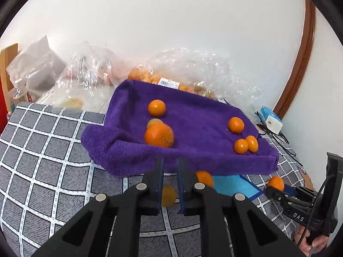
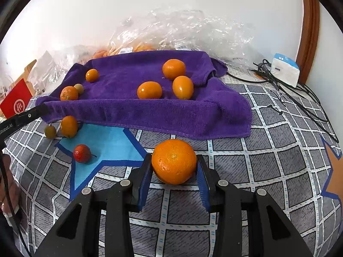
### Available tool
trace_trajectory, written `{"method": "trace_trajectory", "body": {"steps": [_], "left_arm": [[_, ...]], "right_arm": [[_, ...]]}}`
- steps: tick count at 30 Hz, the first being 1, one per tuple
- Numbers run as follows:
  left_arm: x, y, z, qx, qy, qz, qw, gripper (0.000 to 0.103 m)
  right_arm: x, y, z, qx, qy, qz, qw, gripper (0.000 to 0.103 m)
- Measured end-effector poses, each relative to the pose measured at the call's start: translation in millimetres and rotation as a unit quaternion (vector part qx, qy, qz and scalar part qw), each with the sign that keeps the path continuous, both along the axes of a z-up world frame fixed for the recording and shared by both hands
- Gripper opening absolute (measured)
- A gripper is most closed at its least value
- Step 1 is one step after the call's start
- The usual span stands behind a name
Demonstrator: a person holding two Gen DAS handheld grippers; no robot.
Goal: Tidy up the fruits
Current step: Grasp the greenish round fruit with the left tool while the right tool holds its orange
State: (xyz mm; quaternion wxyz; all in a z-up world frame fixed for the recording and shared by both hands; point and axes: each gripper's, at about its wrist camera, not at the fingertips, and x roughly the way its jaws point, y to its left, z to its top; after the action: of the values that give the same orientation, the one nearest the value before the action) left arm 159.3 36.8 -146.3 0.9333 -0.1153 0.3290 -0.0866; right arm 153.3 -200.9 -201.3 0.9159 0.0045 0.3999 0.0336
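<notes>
Orange mandarin [image 2: 174,161] gripped between right gripper [image 2: 174,167] fingers just off purple towel's [image 2: 150,111] near edge on the bed, left gripper [image 1: 170,167] closed empty by that edge; lift clear, release gently among towel fruit, avoid rolling.

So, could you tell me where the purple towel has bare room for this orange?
The purple towel is bare in its middle, between the small fruit at its left end and the three oranges on the right. Its right end and left corner are crowded.
</notes>
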Motion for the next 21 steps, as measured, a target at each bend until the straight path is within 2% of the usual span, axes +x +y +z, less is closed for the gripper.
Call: {"method": "trace_trajectory", "body": {"steps": [5,8,12,16,19,21], "left_arm": [[10,-1,-11,-0.018,0.047,-0.023,0.9985,0.012],[9,-2,-11,-0.03,0.05,-0.038,0.9976,0.017],[5,-14,-11,0.014,0.038,-0.042,0.9983,0.02],[2,-21,-10,0.048,0.031,-0.038,0.9976,0.043],[11,-14,-18,0.044,0.069,-0.023,0.9964,0.044],[16,-9,-23,0.032,0.091,-0.015,0.9952,0.042]], "right_arm": [[2,-5,-1,0.015,0.005,-0.002,1.0,0.039],[3,-6,-2,0.016,0.008,-0.008,1.0,0.039],[2,-5,-2,0.013,0.006,-0.006,1.0,0.039],[3,-7,-2,0.017,0.008,-0.005,1.0,0.039],[3,-9,-2,0.023,0.009,-0.006,1.0,0.039],[4,-9,-3,0.022,0.011,-0.007,1.0,0.039]]}}
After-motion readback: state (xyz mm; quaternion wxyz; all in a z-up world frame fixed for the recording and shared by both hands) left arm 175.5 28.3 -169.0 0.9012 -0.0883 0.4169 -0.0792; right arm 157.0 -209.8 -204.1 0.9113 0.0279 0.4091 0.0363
